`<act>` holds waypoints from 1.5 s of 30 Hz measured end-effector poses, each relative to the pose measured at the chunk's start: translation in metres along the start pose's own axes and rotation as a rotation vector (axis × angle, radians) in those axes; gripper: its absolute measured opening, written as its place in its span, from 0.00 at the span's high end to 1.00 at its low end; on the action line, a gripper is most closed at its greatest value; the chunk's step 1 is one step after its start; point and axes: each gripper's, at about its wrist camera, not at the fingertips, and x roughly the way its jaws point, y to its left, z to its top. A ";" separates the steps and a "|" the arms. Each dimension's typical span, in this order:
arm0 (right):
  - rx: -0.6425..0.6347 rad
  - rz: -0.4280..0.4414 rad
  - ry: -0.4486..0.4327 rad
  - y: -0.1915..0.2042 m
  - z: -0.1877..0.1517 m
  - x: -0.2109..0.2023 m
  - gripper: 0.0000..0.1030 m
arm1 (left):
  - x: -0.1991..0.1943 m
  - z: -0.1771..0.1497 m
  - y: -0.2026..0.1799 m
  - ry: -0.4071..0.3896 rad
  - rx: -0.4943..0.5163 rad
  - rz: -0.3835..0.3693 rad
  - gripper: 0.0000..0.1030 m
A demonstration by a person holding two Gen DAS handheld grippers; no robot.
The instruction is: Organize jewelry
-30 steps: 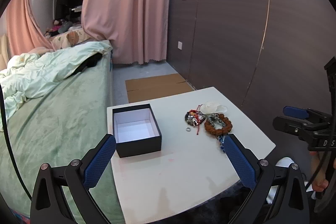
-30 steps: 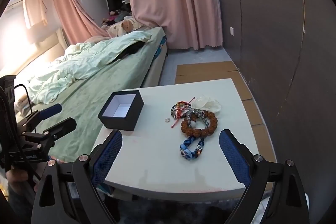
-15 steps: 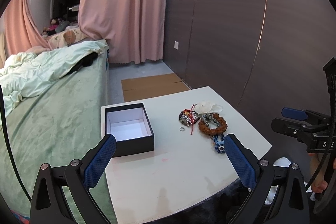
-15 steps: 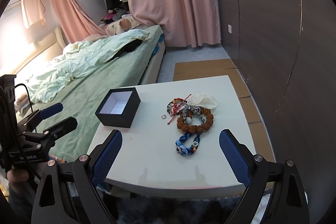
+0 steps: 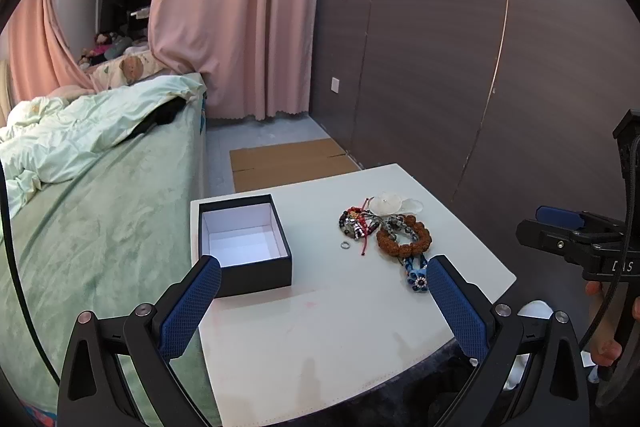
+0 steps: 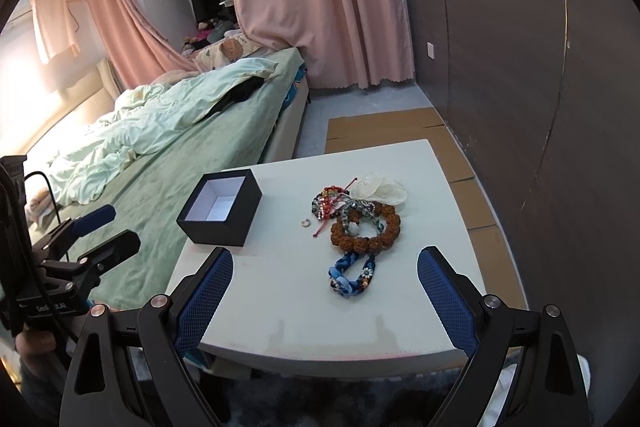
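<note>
An open black box point(image 5: 244, 241) with a white inside stands on the left of the white table point(image 5: 340, 327); it also shows in the right wrist view point(image 6: 221, 207). To its right lies a jewelry heap: a brown bead bracelet point(image 5: 404, 241) point(image 6: 365, 231), a blue braided bracelet point(image 6: 352, 275) point(image 5: 416, 273), a red and dark bead bracelet point(image 6: 326, 205), a small silver ring point(image 5: 345, 245) point(image 6: 305, 223) and a white pouch point(image 6: 380, 189). My left gripper point(image 5: 320, 287) is open and empty before the box. My right gripper point(image 6: 325, 279) is open and empty, short of the blue bracelet.
A bed with a green cover point(image 5: 92, 227) runs along the table's left side. A dark wood wall point(image 5: 480, 87) is on the right. Flattened cardboard point(image 5: 288, 163) lies on the floor behind the table, before pink curtains point(image 5: 236, 11).
Both grippers have drifted a little closer to the table, so the box and jewelry look slightly larger. Both stay open and empty. Nothing on the table has moved.
</note>
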 end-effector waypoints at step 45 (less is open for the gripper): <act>0.198 0.080 0.024 -0.032 0.010 0.013 0.09 | 0.024 0.006 -0.014 0.048 -0.005 -0.046 0.01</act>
